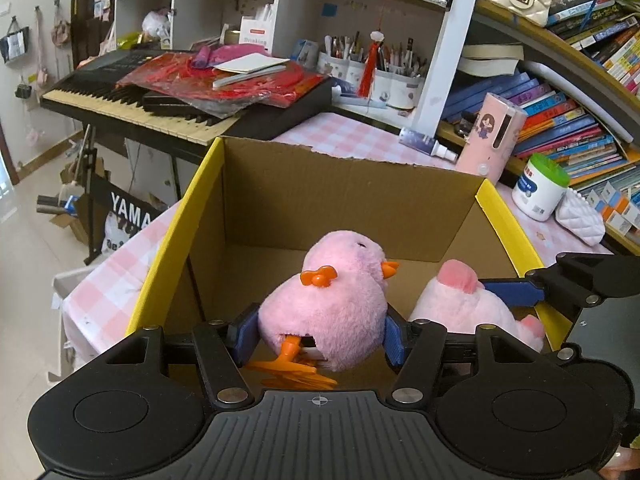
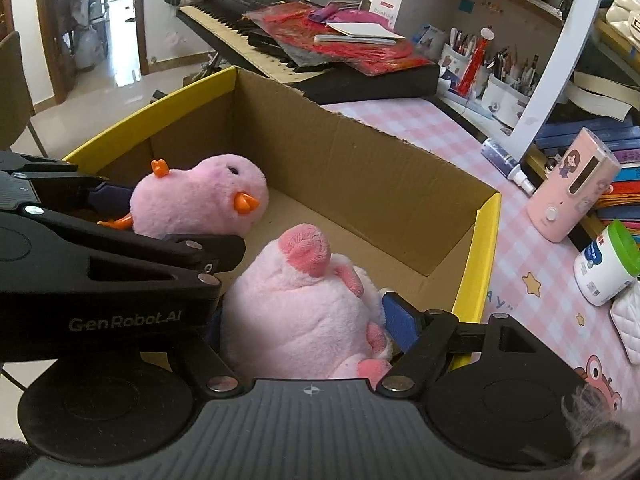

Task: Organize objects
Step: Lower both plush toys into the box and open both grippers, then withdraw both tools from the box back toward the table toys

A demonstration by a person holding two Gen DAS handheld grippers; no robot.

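Note:
An open cardboard box [image 1: 500, 216] with yellow edges stands on the pink checked tabletop. My left gripper [image 1: 320, 336] is shut on a pink plush chick [image 1: 340, 292] with an orange bow, beak and feet, and holds it low inside the box. Beside it on the right, my right gripper [image 2: 308, 324] is shut on a pale pink plush pig [image 2: 296, 320], also inside the box [image 2: 478, 264]. The right wrist view has the chick [image 2: 192, 200] at left in the left gripper [image 2: 160, 220]. One blue finger [image 1: 516, 292] of the right gripper reaches the pig [image 1: 452, 300] from the right.
Behind the box is a keyboard [image 1: 132, 104] piled with red bags and a notebook. To the right stand a pink dispenser [image 1: 496, 136], a spray bottle [image 1: 424, 144], a green-lidded white jar [image 1: 540, 188], a white quilted purse [image 1: 580, 220] and shelves of books [image 1: 560, 120].

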